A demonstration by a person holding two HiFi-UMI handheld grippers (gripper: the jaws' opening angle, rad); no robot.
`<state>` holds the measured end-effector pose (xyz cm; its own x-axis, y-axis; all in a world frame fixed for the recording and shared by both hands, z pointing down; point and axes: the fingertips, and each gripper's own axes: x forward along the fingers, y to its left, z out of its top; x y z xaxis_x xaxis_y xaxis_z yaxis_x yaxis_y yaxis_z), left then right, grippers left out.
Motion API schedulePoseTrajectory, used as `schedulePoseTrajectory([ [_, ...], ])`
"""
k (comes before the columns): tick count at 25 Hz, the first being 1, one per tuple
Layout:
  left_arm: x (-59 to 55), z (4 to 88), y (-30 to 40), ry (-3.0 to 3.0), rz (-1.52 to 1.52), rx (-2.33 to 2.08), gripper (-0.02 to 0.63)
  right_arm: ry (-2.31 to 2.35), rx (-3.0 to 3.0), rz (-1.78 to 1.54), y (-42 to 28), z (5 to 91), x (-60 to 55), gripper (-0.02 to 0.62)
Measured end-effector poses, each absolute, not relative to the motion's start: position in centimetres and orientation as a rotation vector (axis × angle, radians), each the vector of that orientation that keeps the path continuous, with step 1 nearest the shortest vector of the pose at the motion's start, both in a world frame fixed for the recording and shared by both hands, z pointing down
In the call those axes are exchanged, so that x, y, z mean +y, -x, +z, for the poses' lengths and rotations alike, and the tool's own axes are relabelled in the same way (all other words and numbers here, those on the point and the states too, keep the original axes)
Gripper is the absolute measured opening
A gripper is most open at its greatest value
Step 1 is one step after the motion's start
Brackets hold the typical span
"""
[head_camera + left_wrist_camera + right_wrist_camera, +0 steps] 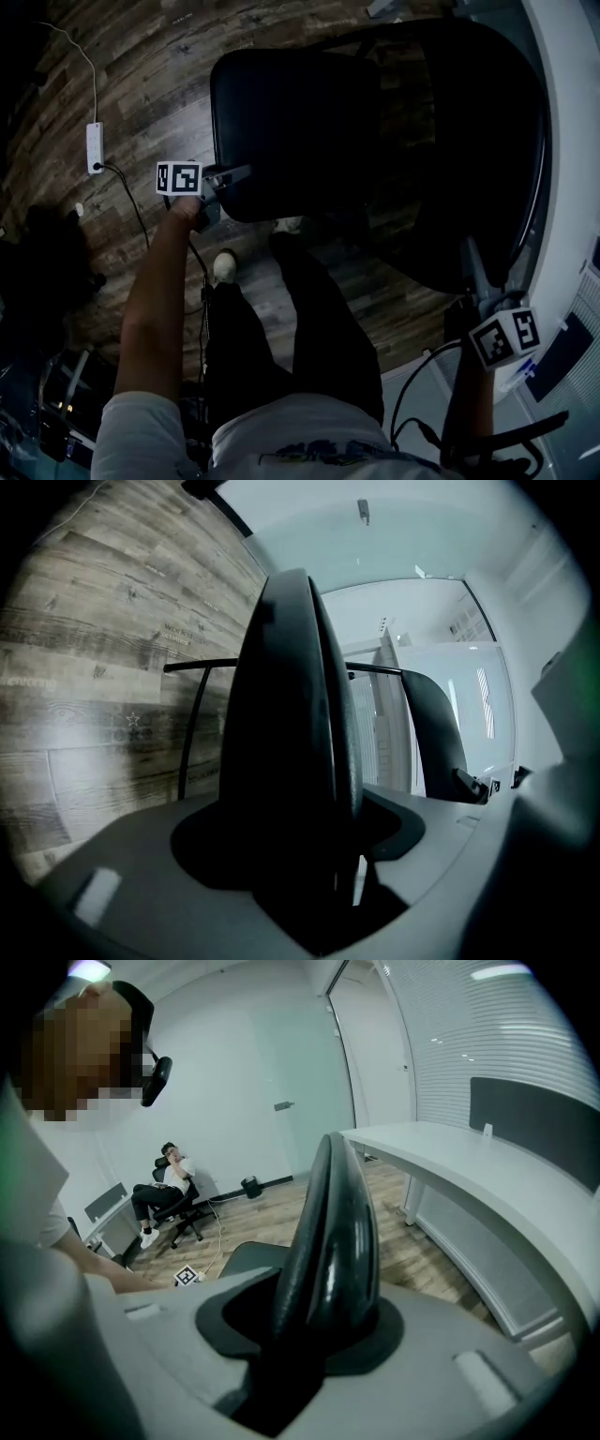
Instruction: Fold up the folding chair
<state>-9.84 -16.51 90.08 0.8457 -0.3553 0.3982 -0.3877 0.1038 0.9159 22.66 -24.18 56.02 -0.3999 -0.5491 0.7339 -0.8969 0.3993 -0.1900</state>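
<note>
Black padded folding chair (375, 141) clamped by left gripper (230, 174) and right gripper (478, 281) at its edges — shallow bites might slip mid-fold.

Clamping the left gripper (314, 578) on a thin dark edge of the chair (433, 728), with the fingers (272, 742) standing nearly together. Showing a thin black tube (190, 733) crossing behind the fingers and bending down just left of them. Showing a dark curved pad of the chair right of the fingers. Showing grey plank floor (94, 667) left of the fingers and pale wall (403, 536) beyond the fingertips.
</note>
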Motion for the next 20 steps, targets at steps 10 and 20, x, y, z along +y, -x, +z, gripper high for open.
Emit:
schedulePoseTrajectory([
  [10, -17.7, 84.2, 6.6, -1.502, 0.04, -0.599, 0.238, -1.243, -2.086, 0.743, -22.4, 52.6, -24.3, 0.107],
  [20, -18.3, 79.9, 3.5, -1.489, 0.07, -0.646, 0.211, -1.242, -2.101, 0.719, -22.4, 50.4, -24.2, 0.085],
])
